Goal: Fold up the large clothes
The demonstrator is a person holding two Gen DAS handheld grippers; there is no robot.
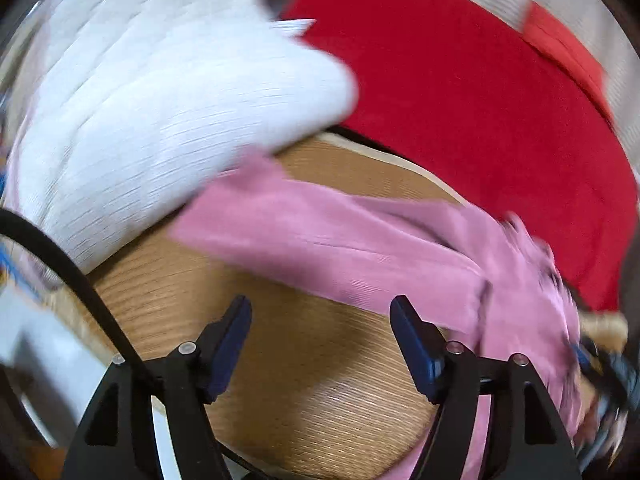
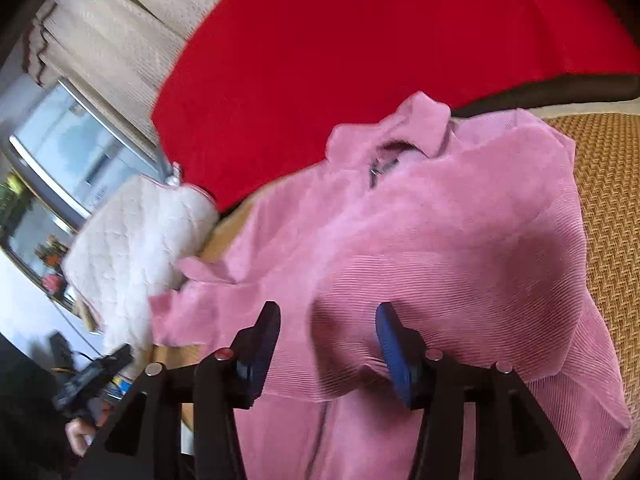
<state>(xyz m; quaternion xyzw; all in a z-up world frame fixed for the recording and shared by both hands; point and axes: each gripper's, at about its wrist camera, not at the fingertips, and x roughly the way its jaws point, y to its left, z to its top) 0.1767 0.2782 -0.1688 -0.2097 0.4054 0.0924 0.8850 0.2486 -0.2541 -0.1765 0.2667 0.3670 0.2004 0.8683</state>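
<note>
The pink jacket [image 2: 420, 248], soft, limp ribbed cloth that looks light, lies spread on the woven mat [image 2: 608, 184], best pinched at a hem or sleeve edge, while the left gripper [image 1: 320, 344] and right gripper [image 2: 328, 344] stand open, holding nothing.

Both wrist cameras are looking steeply down along their fingers, close over the woven mat [image 1: 304, 380] — the left one facing a pink sleeve, the right one hovering nearer the pink jacket [image 2: 440, 248]; both are sharing the jacket, the red cushion [image 1: 460, 100] and the white pillow [image 2: 136, 248].
</note>
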